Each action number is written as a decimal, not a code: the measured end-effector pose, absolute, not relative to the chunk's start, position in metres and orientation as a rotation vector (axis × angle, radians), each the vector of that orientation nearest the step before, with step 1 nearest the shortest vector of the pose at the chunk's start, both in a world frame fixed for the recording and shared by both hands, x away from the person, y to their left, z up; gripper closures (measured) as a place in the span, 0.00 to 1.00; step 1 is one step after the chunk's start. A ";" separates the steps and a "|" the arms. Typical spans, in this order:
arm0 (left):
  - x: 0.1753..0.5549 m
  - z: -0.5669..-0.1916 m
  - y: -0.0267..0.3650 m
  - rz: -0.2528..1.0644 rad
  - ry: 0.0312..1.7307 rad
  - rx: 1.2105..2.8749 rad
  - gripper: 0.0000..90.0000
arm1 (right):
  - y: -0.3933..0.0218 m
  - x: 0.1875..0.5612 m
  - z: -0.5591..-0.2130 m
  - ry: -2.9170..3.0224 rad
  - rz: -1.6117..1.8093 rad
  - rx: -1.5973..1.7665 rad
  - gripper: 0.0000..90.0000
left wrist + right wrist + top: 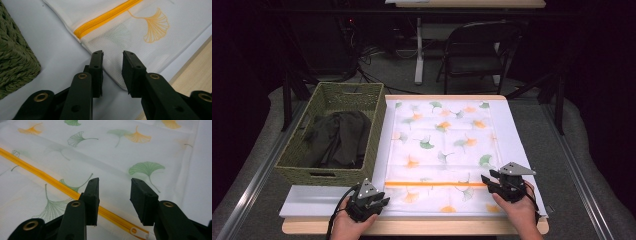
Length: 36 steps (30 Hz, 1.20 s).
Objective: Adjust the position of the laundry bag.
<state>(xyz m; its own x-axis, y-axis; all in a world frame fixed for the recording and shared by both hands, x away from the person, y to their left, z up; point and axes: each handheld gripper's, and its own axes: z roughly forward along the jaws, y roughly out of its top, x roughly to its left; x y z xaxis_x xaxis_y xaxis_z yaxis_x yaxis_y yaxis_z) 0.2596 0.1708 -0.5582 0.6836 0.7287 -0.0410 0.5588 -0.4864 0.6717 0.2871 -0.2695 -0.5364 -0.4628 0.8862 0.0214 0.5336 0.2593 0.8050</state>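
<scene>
The left gripper (371, 199) hovers at the near left corner of the laundry bag (447, 150), its jaws standing apart with the bag's side edge running between them, the pads not yet pressing on the mesh; nothing is held. That placement looks chosen to pin the corner just below the end of the orange zipper (105, 18), so the bag will not slide when the zip is pulled. The right gripper (499, 180) stands with its jaws wide and empty over the other end of the zipper, where the small white pull tab (136, 231) lies on the mesh just below its jaws; this seems a line-up to take the tab. The bag itself, white mesh printed with green and orange ginkgo leaves, lies flat on the white sheet (317, 197) that covers the table (412, 227), filling its right half from the far edge nearly to the near edge, the zipper running across it close to the near edge. Along the sheet's left side stands a woven green basket (337, 170) holding dark clothes (339, 137), probably what is meant for the bag once it is opened.
</scene>
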 end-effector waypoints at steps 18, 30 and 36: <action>0.263 -0.557 0.171 0.276 0.983 2.223 0.97 | -0.318 0.336 -0.551 1.953 0.917 1.494 0.71; 0.263 -0.557 0.170 0.278 0.983 2.224 0.98 | -0.324 0.357 -0.561 1.964 0.919 1.550 0.71; 0.263 -0.557 0.169 0.276 0.986 2.221 0.98 | -0.315 0.357 -0.561 1.989 0.893 1.516 0.72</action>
<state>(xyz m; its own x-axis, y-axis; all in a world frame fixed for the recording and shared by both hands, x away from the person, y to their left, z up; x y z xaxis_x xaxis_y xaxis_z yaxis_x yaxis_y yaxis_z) 0.2628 0.1693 -0.5572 0.6903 0.7194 -0.0771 0.5745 -0.4802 0.6628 0.3572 -0.3155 -0.5605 -0.2700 0.9628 0.0121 0.6485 0.1726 0.7414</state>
